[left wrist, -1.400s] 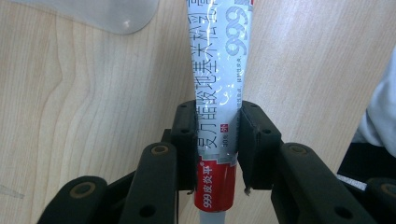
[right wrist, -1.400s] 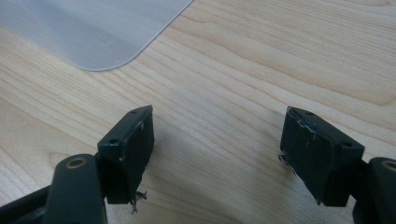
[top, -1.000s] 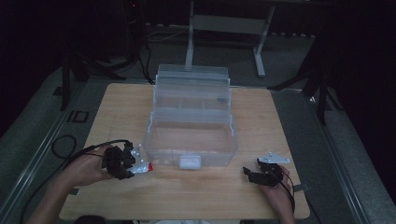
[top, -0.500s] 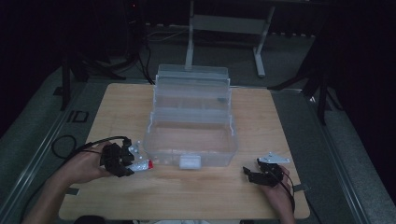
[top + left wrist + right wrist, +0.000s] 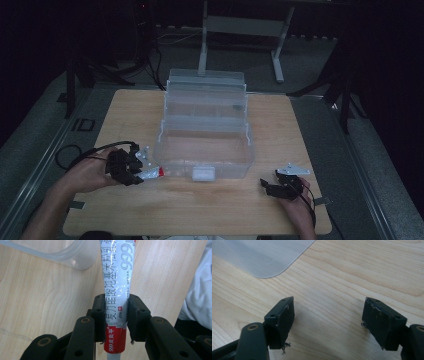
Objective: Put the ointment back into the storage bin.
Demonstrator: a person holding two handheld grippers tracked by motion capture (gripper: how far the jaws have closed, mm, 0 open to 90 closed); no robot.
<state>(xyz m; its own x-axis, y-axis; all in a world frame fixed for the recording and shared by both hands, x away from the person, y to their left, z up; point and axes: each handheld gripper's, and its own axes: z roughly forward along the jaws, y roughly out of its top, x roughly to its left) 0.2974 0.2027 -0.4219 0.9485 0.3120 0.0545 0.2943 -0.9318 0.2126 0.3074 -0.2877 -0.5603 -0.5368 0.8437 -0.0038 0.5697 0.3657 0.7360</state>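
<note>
Left gripper (image 5: 115, 315) is clenched on a tube (image 5: 117, 292), both pads pressing its sides just above the red end. Its printed end points toward the box (image 5: 204, 145), near that box's front left corner, probably not touching it. Right gripper (image 5: 328, 322) is released, jaws wide apart and nothing between them, low over the bench (image 5: 210, 210) beside the box's right corner.

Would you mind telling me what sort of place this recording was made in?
Probably a dim lab or workshop: a bare wooden table on a metal-framed stand, cables trailing over the floor, and a second desk frame behind.
</note>
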